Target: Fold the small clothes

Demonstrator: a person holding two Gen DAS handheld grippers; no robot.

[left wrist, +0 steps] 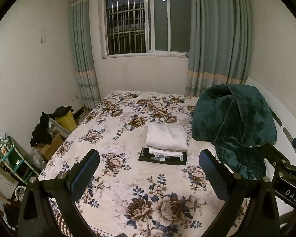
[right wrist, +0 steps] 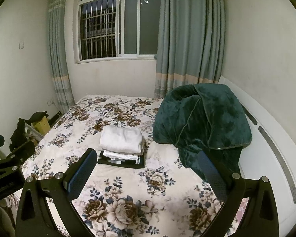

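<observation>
A stack of folded small clothes (left wrist: 164, 146) lies on the floral bedsheet (left wrist: 128, 177), white pieces on top of a black one; it also shows in the right wrist view (right wrist: 122, 146). My left gripper (left wrist: 149, 172) is open and empty, held above the bed in front of the stack. My right gripper (right wrist: 146, 172) is open and empty, also short of the stack. The right gripper's body shows at the left wrist view's right edge (left wrist: 286, 169). The left gripper's body shows at the right wrist view's left edge (right wrist: 7, 167).
A dark green plush blanket (left wrist: 234, 124) is heaped at the bed's right side against the white headboard (right wrist: 276, 148). Boxes, dark clothes and a green rack (left wrist: 15, 158) stand on the floor left of the bed. Window and curtains are behind.
</observation>
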